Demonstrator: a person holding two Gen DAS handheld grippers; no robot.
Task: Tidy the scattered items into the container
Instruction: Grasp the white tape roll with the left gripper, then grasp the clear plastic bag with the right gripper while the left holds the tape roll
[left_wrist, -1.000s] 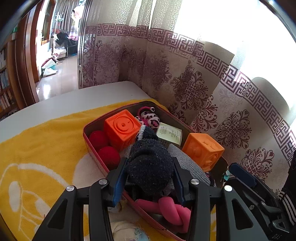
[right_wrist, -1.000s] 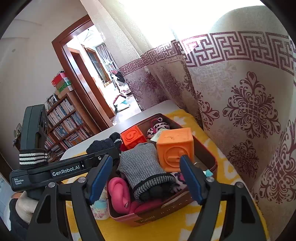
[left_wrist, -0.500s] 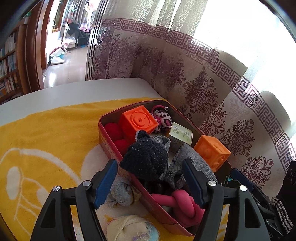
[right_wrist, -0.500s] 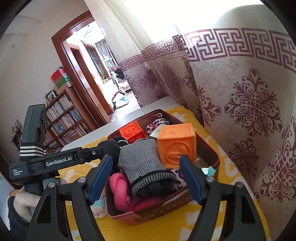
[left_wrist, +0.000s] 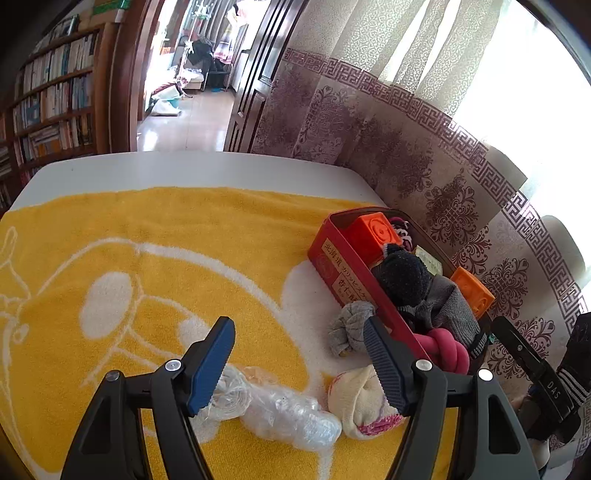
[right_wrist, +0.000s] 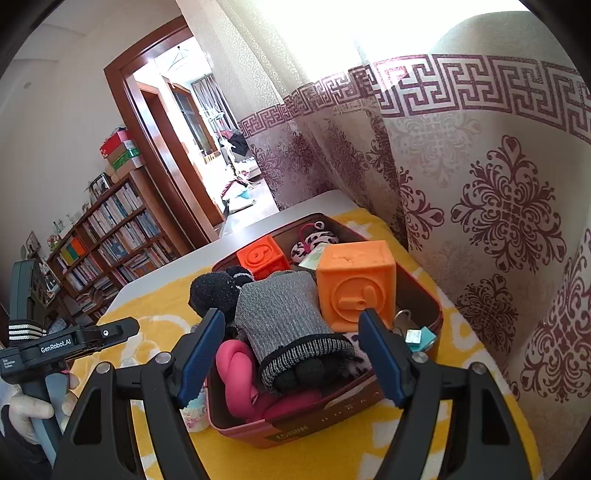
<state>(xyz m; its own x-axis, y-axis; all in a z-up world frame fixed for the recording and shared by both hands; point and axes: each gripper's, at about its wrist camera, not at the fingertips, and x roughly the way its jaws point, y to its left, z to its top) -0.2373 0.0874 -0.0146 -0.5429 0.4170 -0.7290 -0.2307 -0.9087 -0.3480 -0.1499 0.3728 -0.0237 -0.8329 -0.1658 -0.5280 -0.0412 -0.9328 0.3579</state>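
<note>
The red tin (left_wrist: 341, 271) stands on the yellow towel by the curtain. It holds two orange cubes (right_wrist: 354, 284), a black sock ball (left_wrist: 402, 277), a grey sock (right_wrist: 288, 317) and a pink knot toy (right_wrist: 236, 365). My left gripper (left_wrist: 297, 323) is open and empty above the towel, left of the tin. Beside the tin lie a grey sock ball (left_wrist: 349, 325), a cream sock ball (left_wrist: 364, 402) and crumpled clear plastic wrap (left_wrist: 273, 410). My right gripper (right_wrist: 291, 314) hangs open and empty over the tin's near end.
The patterned curtain (right_wrist: 498, 221) hangs close behind the tin. The towel (left_wrist: 166, 240) stretches bare to the left, with the white table edge (left_wrist: 184, 170) beyond it. A bookshelf (right_wrist: 110, 236) and a doorway stand further back. A gloved hand (right_wrist: 22, 410) holds the left gripper.
My left gripper opened and let go of the black sock ball, which now rests in the tin. It then drew back and swung left over the towel. The right gripper stayed put.
</note>
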